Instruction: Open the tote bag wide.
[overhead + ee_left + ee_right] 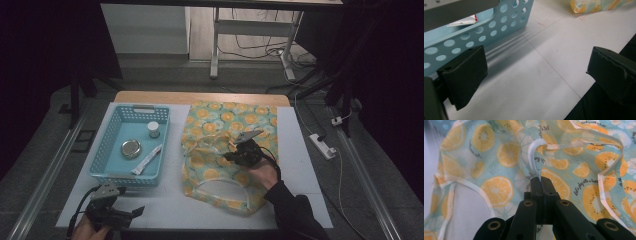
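While the right claw [541, 178] pinches the fruit-print bag [220, 150] by its white-trimmed edge, the left claw [536, 72] hangs wide open, empty; lifting the mouth open seemingly follows.

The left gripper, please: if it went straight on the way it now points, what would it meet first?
Probably bare table first: the left gripper, jaws open, points across it, with the blue basket just beside the line and the fruit-print bag farther on. Depth is unclear.
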